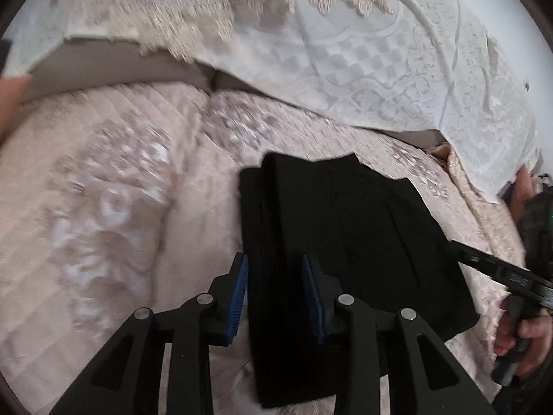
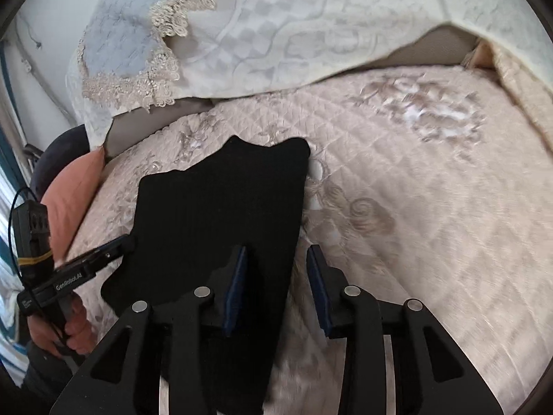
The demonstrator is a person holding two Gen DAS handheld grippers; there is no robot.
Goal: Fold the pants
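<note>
The black pants lie folded in a compact stack on the pink quilted bed cover; they also show in the right wrist view. My left gripper is open, its blue pads either side of the stack's near left edge. My right gripper is open over the stack's near right edge, one pad above the cloth and one beside it. The right gripper's finger reaches the pants' right side in the left wrist view. The left gripper's finger touches the pants' left side in the right wrist view.
A pink quilted bed cover spans the surface. A white embossed blanket with lace trim drapes along the back; it also shows in the right wrist view. An orange pillow lies at the left.
</note>
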